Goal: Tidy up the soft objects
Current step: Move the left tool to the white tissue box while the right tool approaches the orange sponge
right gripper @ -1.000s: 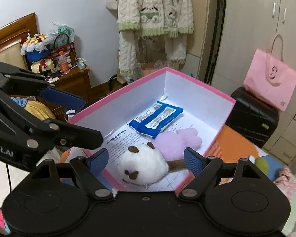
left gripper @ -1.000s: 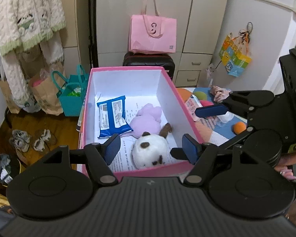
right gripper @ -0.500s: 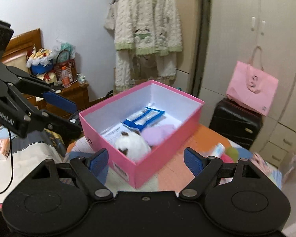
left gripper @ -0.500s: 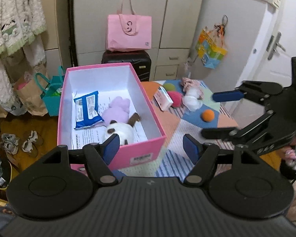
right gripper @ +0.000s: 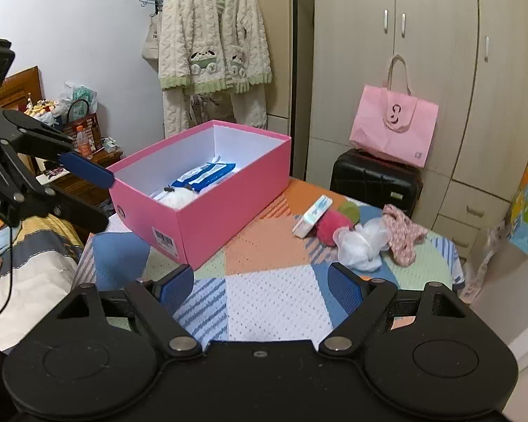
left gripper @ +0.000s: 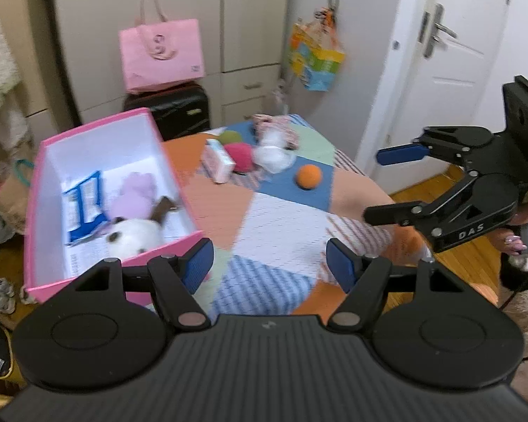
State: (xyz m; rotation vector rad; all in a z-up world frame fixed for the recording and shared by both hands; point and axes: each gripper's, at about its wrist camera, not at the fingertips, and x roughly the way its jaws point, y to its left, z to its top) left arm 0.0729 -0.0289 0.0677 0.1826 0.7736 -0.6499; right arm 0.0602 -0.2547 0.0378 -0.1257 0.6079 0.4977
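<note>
both grippers hang above the patchwork worktop (right gripper: 271, 256) with jaws spread wide and nothing in them: the left gripper (left gripper: 269, 267) near the pink box (right gripper: 228, 207), the right gripper (right gripper: 262, 290) a little back from the loose pile. the box already holds a white plush (left gripper: 133, 235), a lilac plush (left gripper: 135, 197) and a blue wipes pack (left gripper: 82, 204). outside it lie a magenta ball (right gripper: 332, 223), a green ball (right gripper: 348, 209), a white mesh puff (right gripper: 360, 242), a pink floral cloth (right gripper: 403, 234), a small carton (right gripper: 313, 216), and an orange ball (left gripper: 309, 176) set apart. i'd guess all are light and squashy. the balls may roll away, so pinch them across the middle. the puff and cloth will bunch, so grab a thick fold. the pile is crowded and touching, so lifting one may drag its neighbour. the carton leans against the magenta ball. the box wall stands high enough to need clearing.
</note>
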